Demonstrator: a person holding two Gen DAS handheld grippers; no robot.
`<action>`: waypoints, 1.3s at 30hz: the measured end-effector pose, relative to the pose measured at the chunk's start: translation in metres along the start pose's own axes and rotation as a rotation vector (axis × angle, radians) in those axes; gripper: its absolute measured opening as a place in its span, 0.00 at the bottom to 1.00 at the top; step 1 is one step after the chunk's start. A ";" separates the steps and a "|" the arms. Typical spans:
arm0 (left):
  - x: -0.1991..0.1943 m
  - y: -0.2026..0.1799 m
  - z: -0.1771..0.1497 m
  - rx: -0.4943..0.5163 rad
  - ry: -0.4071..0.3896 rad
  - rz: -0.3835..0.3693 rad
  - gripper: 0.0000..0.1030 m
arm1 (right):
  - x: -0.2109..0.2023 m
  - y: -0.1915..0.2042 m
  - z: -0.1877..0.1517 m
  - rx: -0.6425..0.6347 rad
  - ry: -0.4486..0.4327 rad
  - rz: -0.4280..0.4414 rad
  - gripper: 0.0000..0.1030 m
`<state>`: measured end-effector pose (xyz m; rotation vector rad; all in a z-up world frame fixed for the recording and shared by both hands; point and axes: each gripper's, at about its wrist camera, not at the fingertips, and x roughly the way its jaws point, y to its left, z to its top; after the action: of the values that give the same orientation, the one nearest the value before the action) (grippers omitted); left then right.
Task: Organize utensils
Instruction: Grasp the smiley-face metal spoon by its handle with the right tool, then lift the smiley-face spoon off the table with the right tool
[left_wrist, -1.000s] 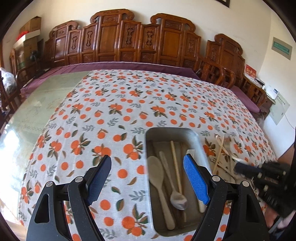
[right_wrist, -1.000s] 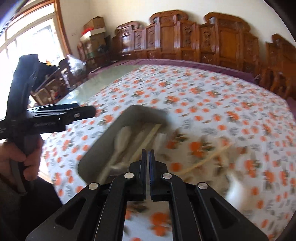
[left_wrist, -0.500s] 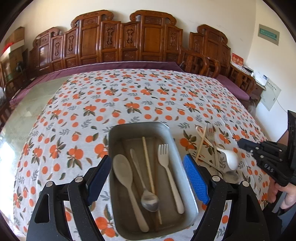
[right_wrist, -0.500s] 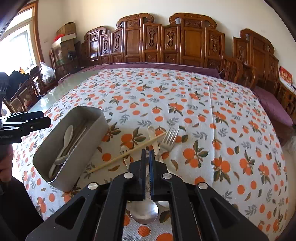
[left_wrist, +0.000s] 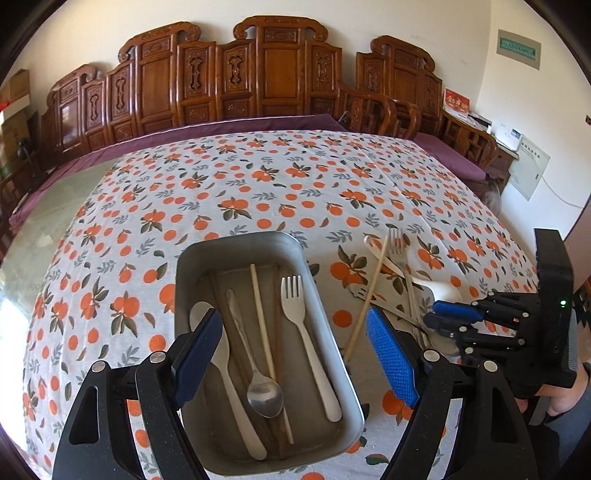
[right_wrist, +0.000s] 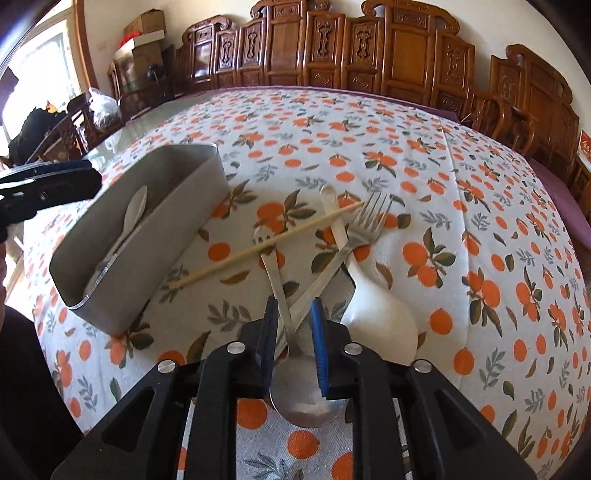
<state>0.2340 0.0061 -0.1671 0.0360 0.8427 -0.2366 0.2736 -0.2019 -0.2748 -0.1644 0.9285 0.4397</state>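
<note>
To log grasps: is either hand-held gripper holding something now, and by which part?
Left hand-held gripper: nothing. Right hand-held gripper straddles the metal spoon at its neck, jaws apart; no grip yet.

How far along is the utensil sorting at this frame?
Done: the metal tray holds a white spoon, metal spoon, chopstick and white fork. In hand: nothing; the right gripper straddles the crossed handles, partly open. Left: metal fork, chopstick, white ladle-spoon, large metal spoon.
</note>
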 end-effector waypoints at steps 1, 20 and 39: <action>0.000 -0.001 0.000 0.003 0.000 -0.003 0.75 | 0.002 0.000 -0.001 0.002 0.012 0.006 0.20; 0.002 -0.009 -0.002 0.019 0.009 -0.005 0.75 | 0.012 0.001 -0.004 -0.077 0.074 -0.019 0.20; 0.005 -0.023 -0.004 0.048 0.009 -0.024 0.74 | 0.001 0.006 -0.011 -0.088 0.111 0.036 0.07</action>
<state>0.2287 -0.0171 -0.1722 0.0720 0.8465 -0.2792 0.2630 -0.1994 -0.2818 -0.2550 1.0231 0.5096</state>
